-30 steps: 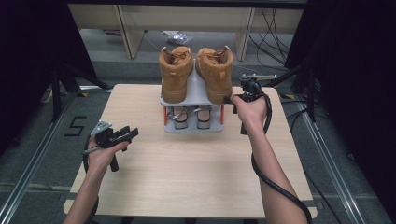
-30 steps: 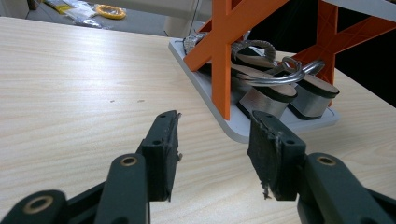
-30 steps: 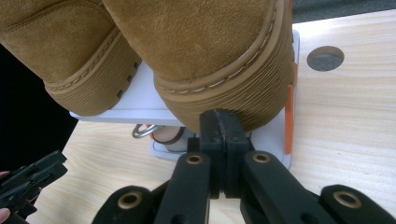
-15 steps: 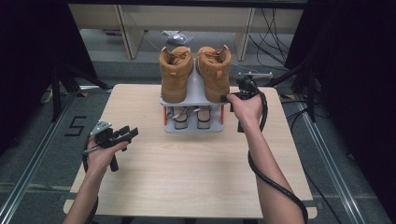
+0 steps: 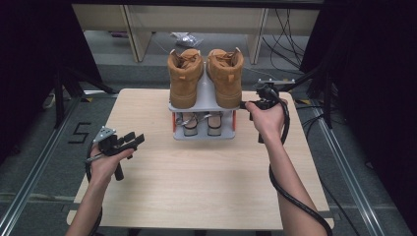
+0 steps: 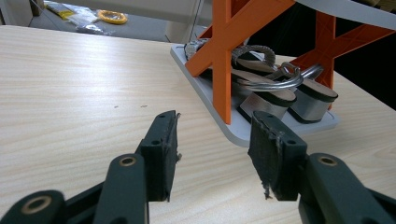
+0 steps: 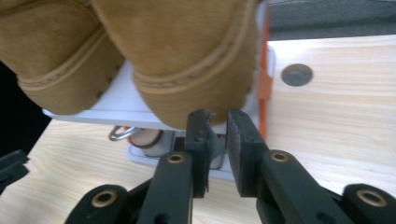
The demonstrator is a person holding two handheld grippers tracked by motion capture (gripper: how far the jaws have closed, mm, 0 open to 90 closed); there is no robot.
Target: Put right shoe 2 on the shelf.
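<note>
High view: tan boots [image 5: 205, 76] stand on a two-tier rack [image 5: 203, 115] at the desk's [image 5: 196, 177] far edge. Left gripper view: left gripper [image 6: 212, 140] spread, empty. Right gripper view: right gripper [image 7: 217, 128] just opening (nothing visibly pinched) beneath a boot's sole.

Even overhead light falls on the pale table [image 5: 206, 182], while the surroundings stay nearly black. Shadows are soft and short. Ahead of the left gripper [image 6: 212, 140], glare streaks the wood. Just beyond the right gripper [image 7: 217, 119], the tan boots [image 7: 187, 56] are blurred, and the jaw bases lie out of focus.
</note>
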